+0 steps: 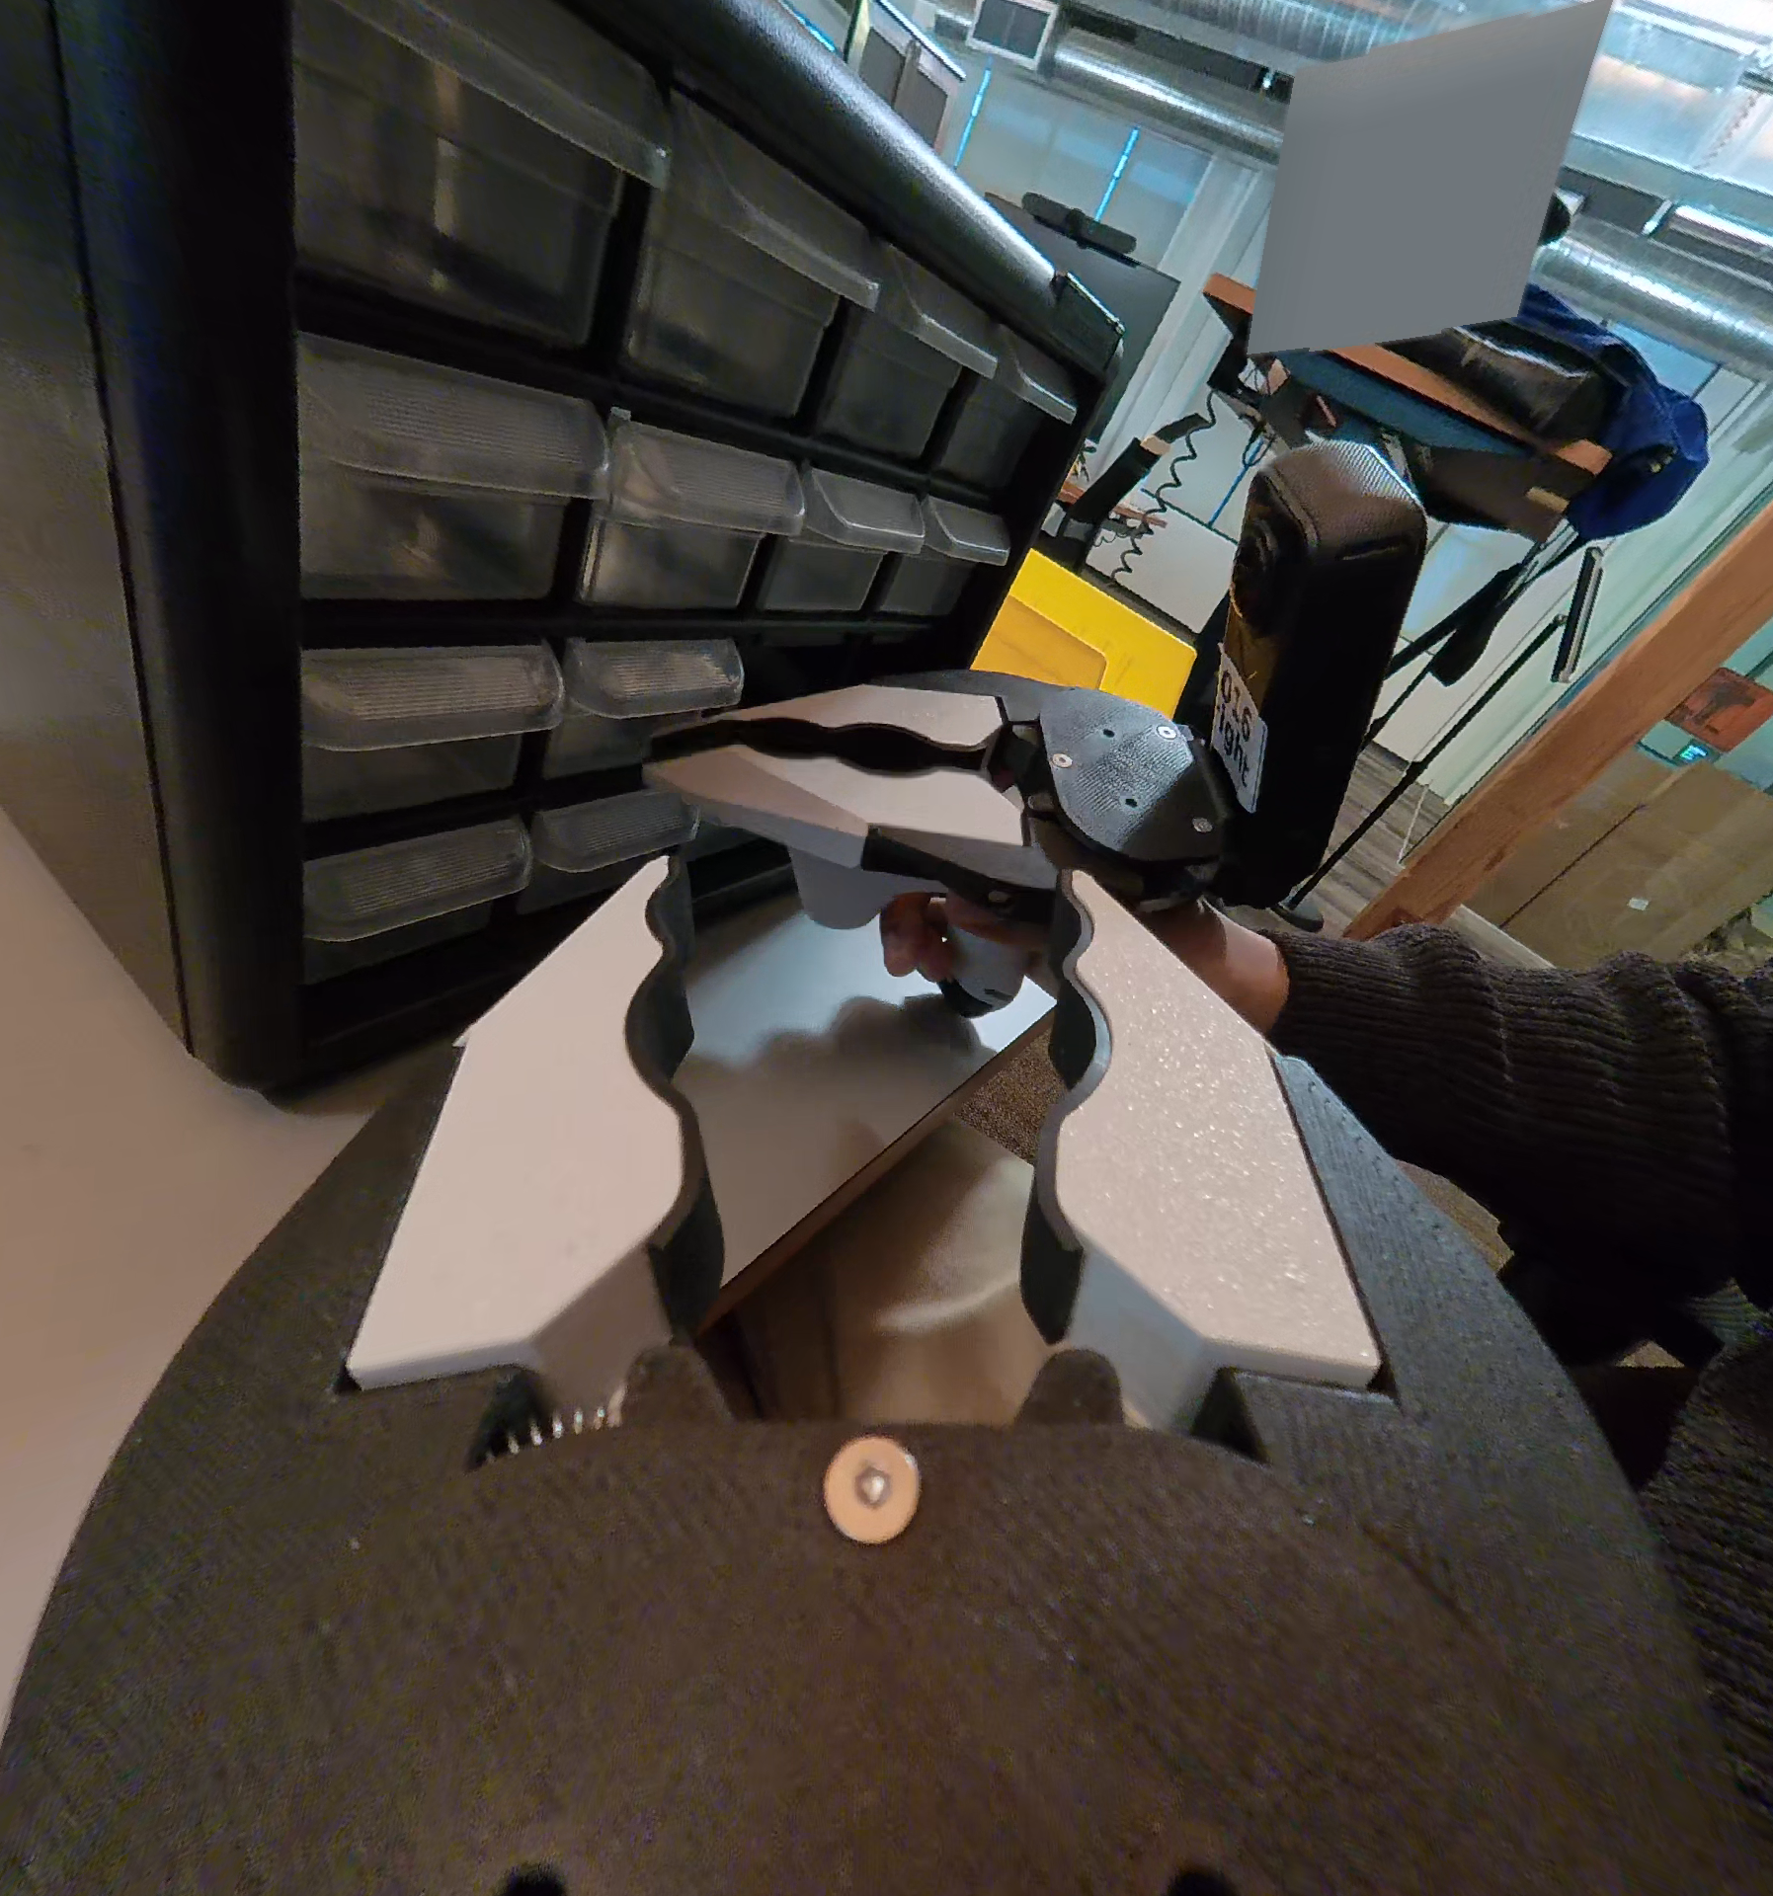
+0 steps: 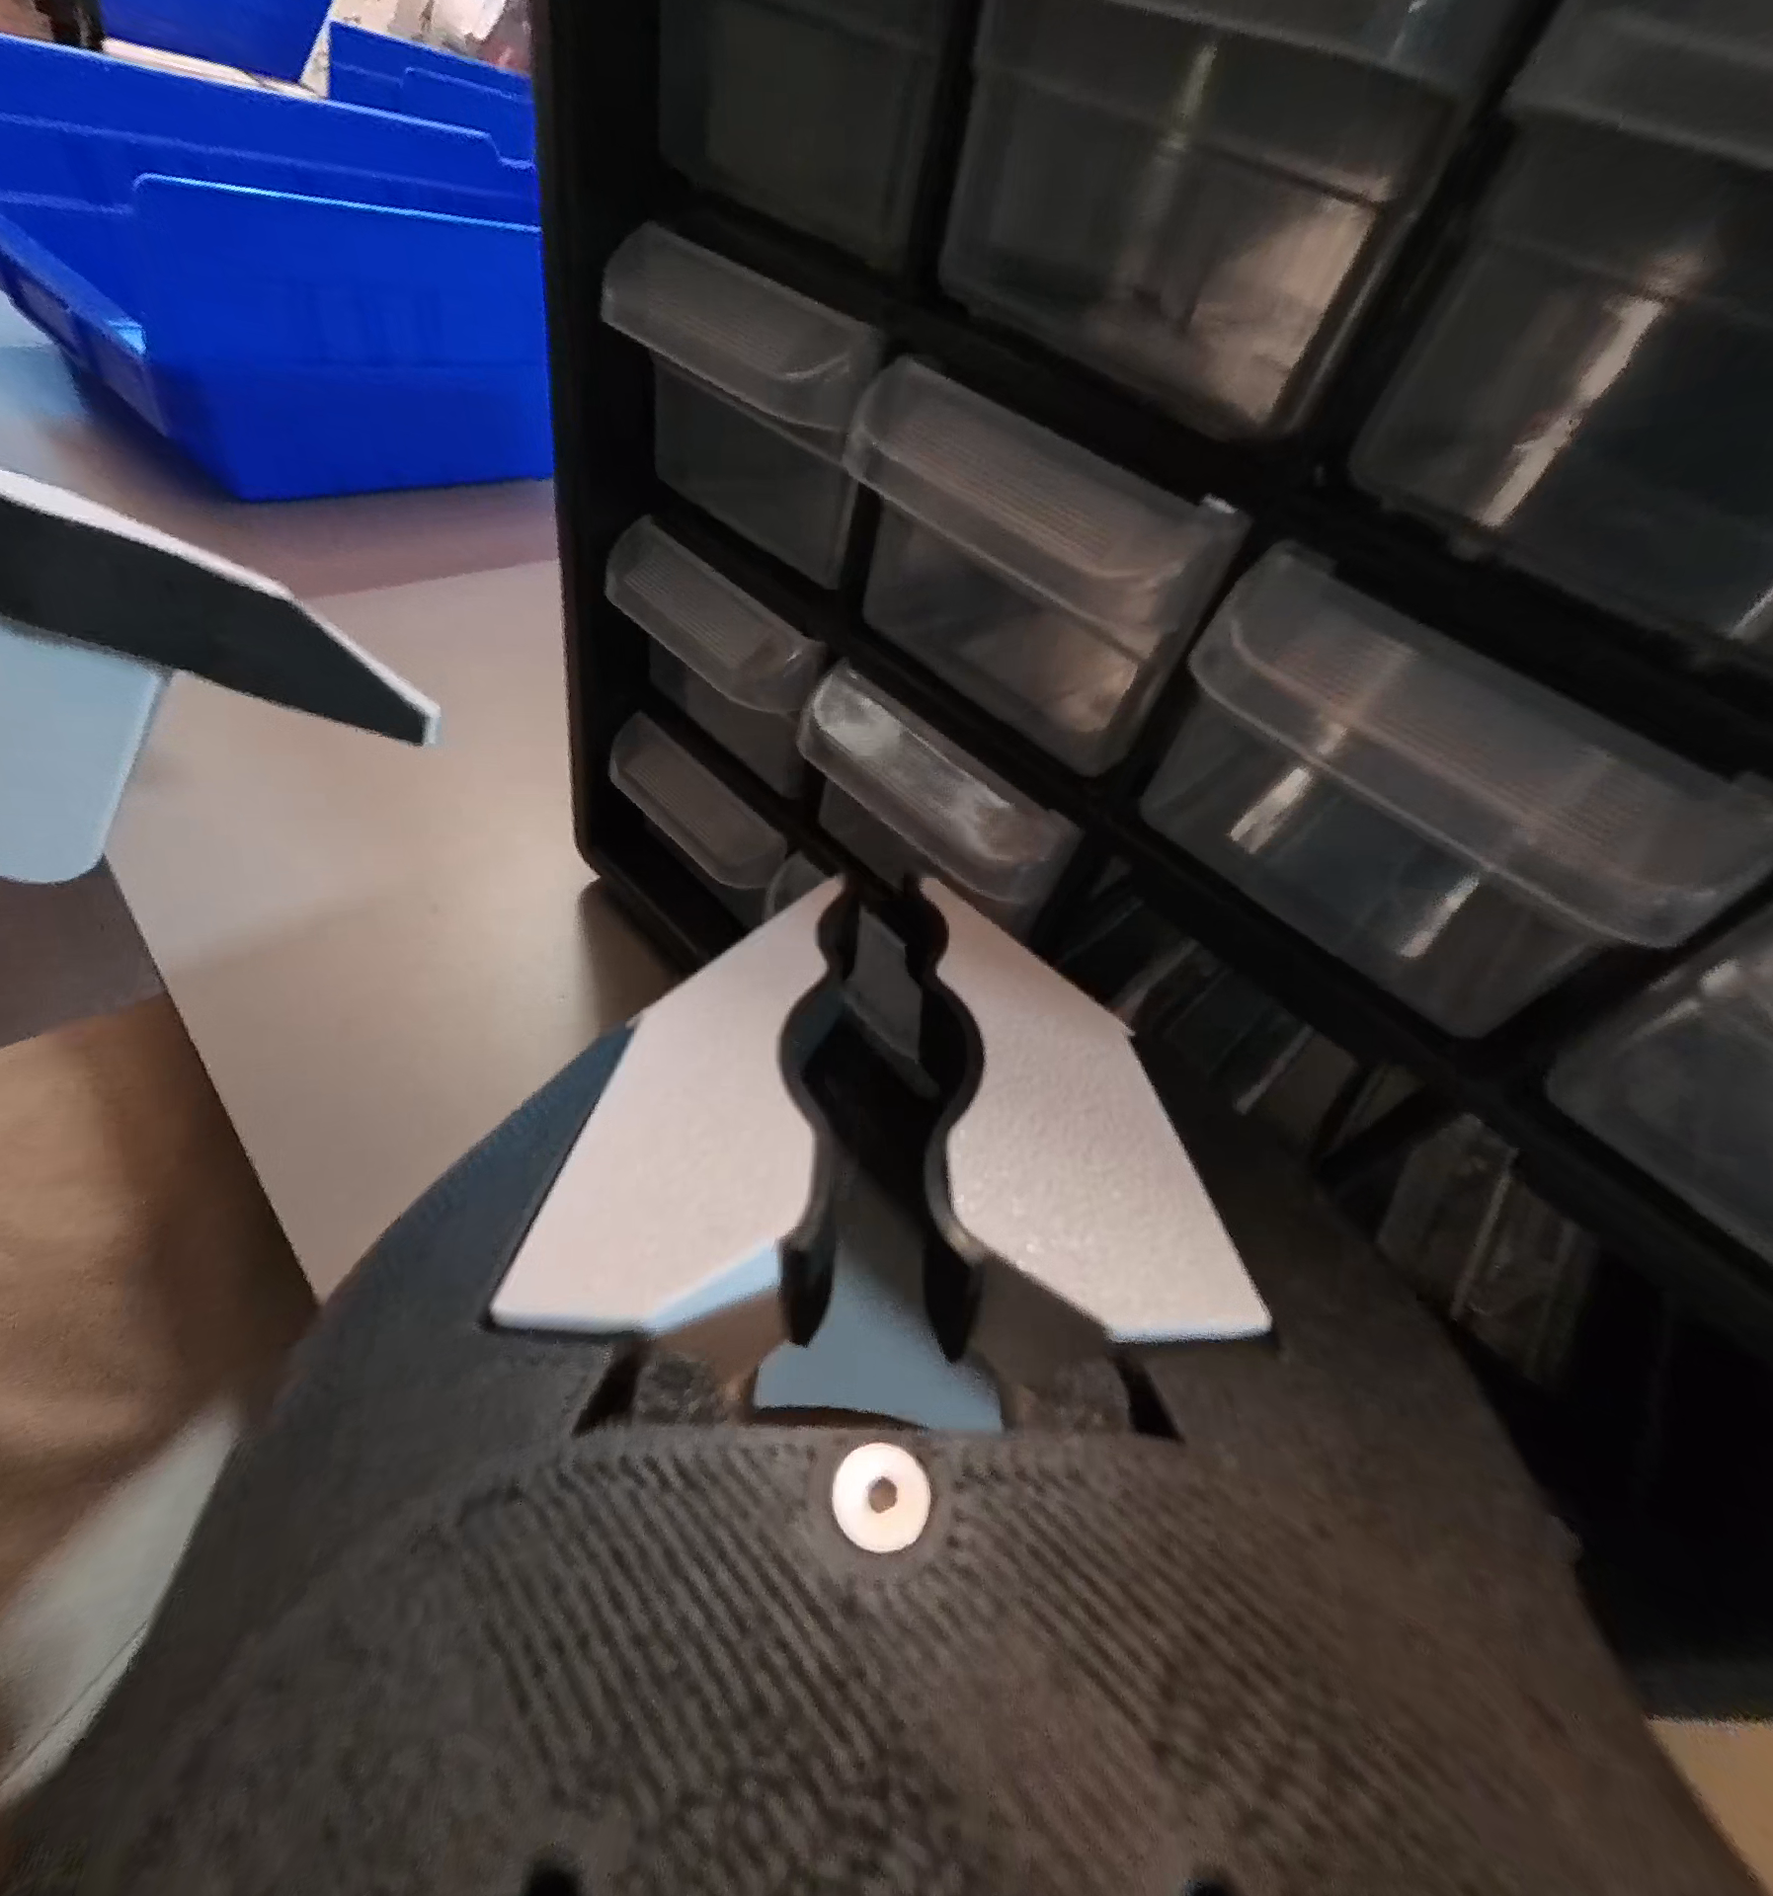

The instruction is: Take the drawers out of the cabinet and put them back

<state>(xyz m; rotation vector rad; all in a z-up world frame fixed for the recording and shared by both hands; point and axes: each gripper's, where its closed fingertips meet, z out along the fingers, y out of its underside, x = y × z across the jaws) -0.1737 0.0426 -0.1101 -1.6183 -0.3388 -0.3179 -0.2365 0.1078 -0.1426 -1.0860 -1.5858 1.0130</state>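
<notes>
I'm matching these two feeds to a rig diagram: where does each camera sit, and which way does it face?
Left wrist view: sits on the left gripper, open over the table edge, facing the black cabinet from its left; the right gripper and a sleeved hand show.
Right wrist view: sits on the right gripper, nearly closed, facing the cabinet's lower drawers; a left gripper finger and blue bins show at left.
Shared: cabinet, table, each other's gripper.

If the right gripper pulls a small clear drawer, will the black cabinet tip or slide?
The cabinet looks tall and plastic, with mostly empty-looking drawers, so probably light; it may slide on the smooth table. The left gripper is open, not bracing it.
</notes>
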